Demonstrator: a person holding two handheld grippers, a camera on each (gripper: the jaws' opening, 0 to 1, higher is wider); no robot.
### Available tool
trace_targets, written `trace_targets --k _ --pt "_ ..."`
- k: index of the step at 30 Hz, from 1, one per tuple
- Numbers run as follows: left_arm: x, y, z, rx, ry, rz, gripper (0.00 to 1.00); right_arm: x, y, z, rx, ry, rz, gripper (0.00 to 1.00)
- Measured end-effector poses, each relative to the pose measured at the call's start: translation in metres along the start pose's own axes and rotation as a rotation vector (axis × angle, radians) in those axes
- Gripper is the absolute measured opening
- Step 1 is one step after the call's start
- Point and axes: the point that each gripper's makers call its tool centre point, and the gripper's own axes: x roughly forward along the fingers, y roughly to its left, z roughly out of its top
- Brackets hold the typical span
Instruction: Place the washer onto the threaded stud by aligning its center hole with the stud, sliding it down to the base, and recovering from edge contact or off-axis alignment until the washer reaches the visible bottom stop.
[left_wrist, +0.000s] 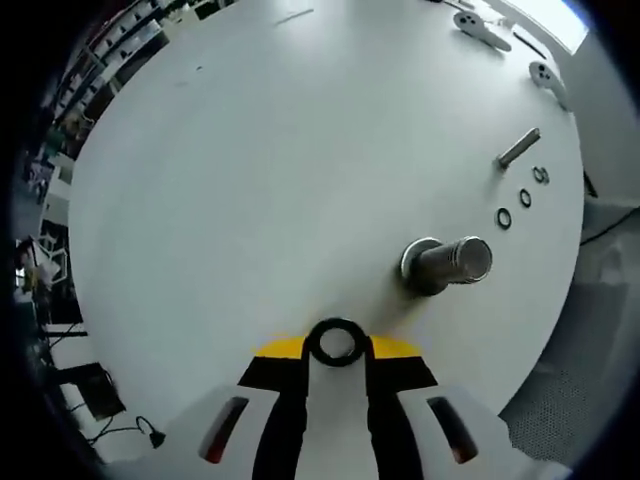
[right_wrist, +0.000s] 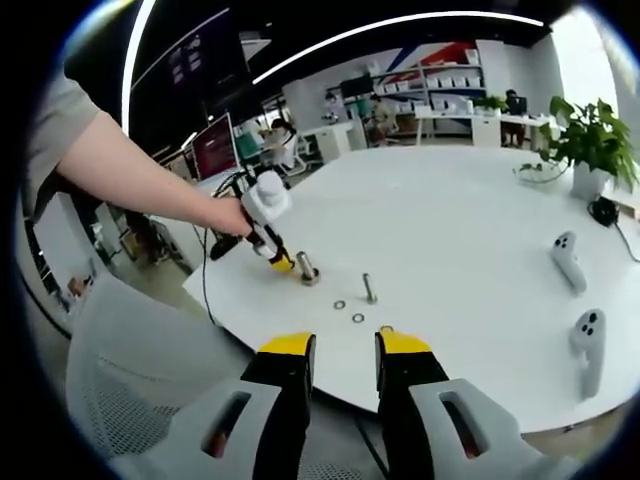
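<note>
You hold the dark ring-shaped metal washer (left_wrist: 336, 342) pinched between the yellow-tipped jaws of the left gripper (left_wrist: 336, 350), face-on to the camera so its centre hole stays readable for alignment. The stout silver threaded stud with its round base flange (left_wrist: 445, 264) stands on the round white desk (left_wrist: 260, 180) near the washer, to its upper right in the left gripper view; washer and stud are apart, so threading is judged not yet begun. Spares lie in a row beyond the stud: three small dark washers (left_wrist: 522, 199) and a loose slim silver bolt (left_wrist: 518, 148), well apart from the work. In the right gripper view, your hand (right_wrist: 226, 215) brings the left gripper just beside the stud (right_wrist: 306, 268). The right gripper (right_wrist: 345, 342) hangs off the desk edge, jaws narrowly parted and holding nothing, kept out of the way. Two white handheld controllers (right_wrist: 566, 258) rest on the desk. No containers are visible.
</note>
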Motion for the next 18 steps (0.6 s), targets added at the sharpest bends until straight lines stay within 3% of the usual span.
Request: trace_targets --k 10,18 --pt "-0.032 -0.003 0.027 0.072 -0.091 0.011 0.19 0.0 0.003 0.0 -0.01 0.002 0.012 0.26" --pt "-0.054 -0.017 0.045 0.113 -0.119 -0.043 0.19 0.0 0.004 0.0 -0.012 0.004 0.017 0.26"
